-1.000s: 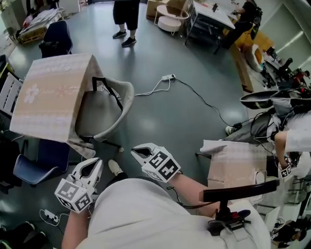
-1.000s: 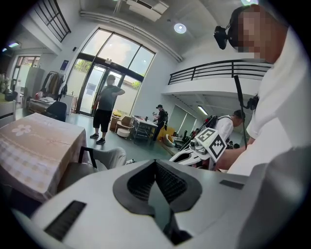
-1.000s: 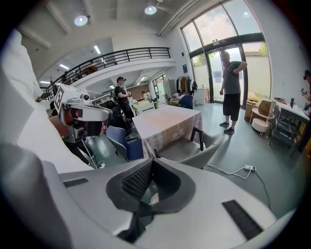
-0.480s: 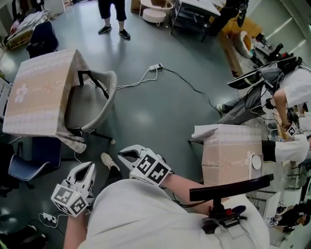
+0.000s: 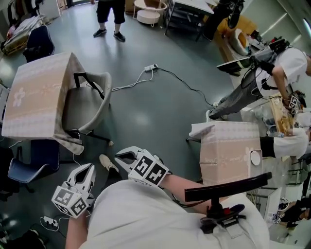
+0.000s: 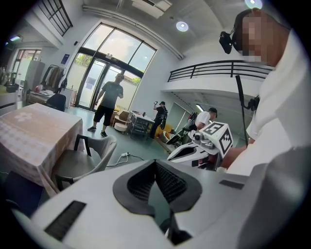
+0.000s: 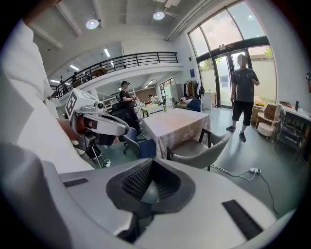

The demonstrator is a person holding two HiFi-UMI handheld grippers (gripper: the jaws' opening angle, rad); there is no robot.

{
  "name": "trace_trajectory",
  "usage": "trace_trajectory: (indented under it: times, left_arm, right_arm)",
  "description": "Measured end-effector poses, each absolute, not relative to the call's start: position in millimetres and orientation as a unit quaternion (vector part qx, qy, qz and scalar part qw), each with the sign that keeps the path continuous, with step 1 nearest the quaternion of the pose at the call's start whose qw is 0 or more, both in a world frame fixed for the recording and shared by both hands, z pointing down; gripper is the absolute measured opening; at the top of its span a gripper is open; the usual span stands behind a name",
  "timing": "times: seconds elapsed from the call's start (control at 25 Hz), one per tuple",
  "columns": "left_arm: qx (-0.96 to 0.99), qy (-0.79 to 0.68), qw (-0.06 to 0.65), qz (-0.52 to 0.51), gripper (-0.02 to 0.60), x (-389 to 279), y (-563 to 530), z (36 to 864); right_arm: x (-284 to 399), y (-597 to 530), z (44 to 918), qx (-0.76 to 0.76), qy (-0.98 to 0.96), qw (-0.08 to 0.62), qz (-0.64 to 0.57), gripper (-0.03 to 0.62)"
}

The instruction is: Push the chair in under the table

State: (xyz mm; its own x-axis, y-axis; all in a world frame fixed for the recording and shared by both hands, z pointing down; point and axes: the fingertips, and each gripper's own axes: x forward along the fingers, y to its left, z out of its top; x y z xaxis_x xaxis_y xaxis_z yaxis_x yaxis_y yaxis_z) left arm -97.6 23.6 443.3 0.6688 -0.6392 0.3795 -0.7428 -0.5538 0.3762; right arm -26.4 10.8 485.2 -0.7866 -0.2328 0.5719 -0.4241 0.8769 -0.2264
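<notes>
A grey shell chair (image 5: 90,104) stands at the edge of a table under a beige cloth (image 5: 36,95), its seat partly below the cloth. Both grippers hang close to my body, well short of the chair and touching nothing. My left gripper (image 5: 87,170) is shut and empty. My right gripper (image 5: 121,156) is also shut and empty. The left gripper view looks past its closed tips (image 6: 156,168) at the chair (image 6: 87,158) and table (image 6: 34,136). In the right gripper view the closed tips (image 7: 151,168) point toward the chair (image 7: 204,151) and table (image 7: 175,124).
A white power strip with cable (image 5: 150,68) lies on the floor beyond the chair. A second cloth-covered table (image 5: 228,151) stands at right. A blue chair (image 5: 29,165) sits by the first table. One person stands far off (image 5: 109,14); another bends at right (image 5: 286,63).
Both grippers have shifted a little down and left in the head view and stayed shut. Table and chair sit slightly further left in view; the chair keeps its place at the table.
</notes>
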Motion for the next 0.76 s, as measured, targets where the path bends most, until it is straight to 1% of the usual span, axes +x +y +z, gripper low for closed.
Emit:
trace_trajectory:
  times: [0.32, 0.52, 0.76]
  left_arm:
    - [0.880, -0.386, 0.256, 0.104, 0.011, -84.4, 23.8, 449.4]
    - [0.881, -0.382, 0.258, 0.105, 0.011, -88.7, 20.0, 450.9]
    - [0.881, -0.369, 0.270, 0.124, 0.011, -99.7, 41.7, 448.8]
  right_arm:
    - [-14.5, 11.4, 491.0, 0.185, -0.929, 0.272, 0.171, 0.014]
    - [-18.4, 6.8, 492.3, 0.187, -0.927, 0.274, 0.174, 0.014]
    - [-25.3, 27.9, 491.9, 0.199, -0.921, 0.269, 0.198, 0.014]
